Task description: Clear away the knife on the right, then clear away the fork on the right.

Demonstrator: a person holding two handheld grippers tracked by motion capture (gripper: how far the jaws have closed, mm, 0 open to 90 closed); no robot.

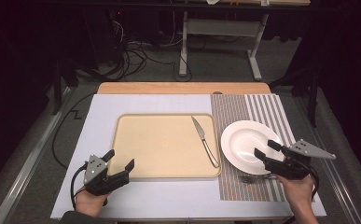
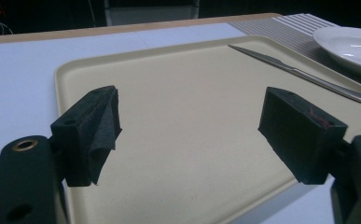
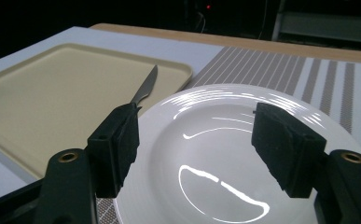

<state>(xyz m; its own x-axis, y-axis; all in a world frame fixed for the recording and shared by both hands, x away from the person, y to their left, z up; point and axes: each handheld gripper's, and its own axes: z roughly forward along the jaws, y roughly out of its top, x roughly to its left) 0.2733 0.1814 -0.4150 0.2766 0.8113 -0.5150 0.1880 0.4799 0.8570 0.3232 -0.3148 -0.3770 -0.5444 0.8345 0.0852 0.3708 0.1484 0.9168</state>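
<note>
Black jaws of the right gripper (image 3: 194,156) are standing wide apart over the near rim of the white plate (image 3: 225,154) — nothing is caught between them, and the pads are not pressing on the china. That plate is sitting on the striped placemat (image 1: 257,109) at the right side of the table, with the gripper hovering at its near right edge in the high view. A fork (image 1: 255,178) is lying on the mat just below the plate, partly tucked under the right gripper's body. Just beside the plate's left edge, the beige tray (image 1: 162,144) is resting on the white table cover (image 1: 99,116), and a knife (image 1: 205,141) is lying along the tray's right side, its blade pointing away from the person. At the tray's near left corner the left gripper (image 2: 190,126) is also hanging open and empty — its jaws are framing bare tray surface, the knife well apart from them.
</note>
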